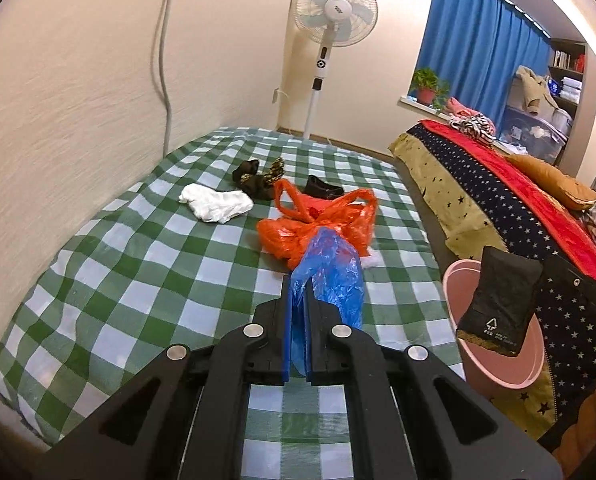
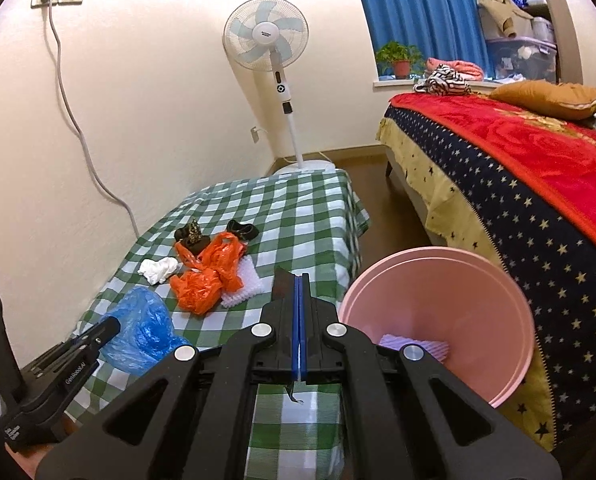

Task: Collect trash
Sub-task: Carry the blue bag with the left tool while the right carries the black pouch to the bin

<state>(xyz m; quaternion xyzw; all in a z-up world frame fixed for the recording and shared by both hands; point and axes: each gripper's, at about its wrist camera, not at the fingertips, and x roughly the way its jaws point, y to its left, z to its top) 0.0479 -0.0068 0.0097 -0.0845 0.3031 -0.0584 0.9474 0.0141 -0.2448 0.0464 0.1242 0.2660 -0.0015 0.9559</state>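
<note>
Blue crinkled plastic fills my left gripper [image 1: 298, 300]: its jaws are clamped on the neck of a thin blue plastic bag [image 1: 330, 276], which billows out past the tips, so I judge I pinched it low to keep the loose film from slipping. My right gripper [image 2: 300, 292] is closed too, pinching a flat black foil snack wrapper [image 1: 498, 304]; in the right wrist view only its dark edge shows at the tips, but the left view shows it hanging over the round pink plastic bin [image 2: 438, 320] at three o'clock, presumably poised for a drop. A pale purple scrap [image 2: 414, 346] already lies inside. The bin sits tight between the green-and-white checked cloth [image 1: 137, 280] and the star-patterned bedspread [image 2: 498, 208], within reach of both hands. At twelve o'clock the crumpled orange plastic bag [image 1: 318, 224], the white crumpled paper [image 1: 217, 204] and some dark wrappers [image 1: 257, 178] remain uncollected.
</note>
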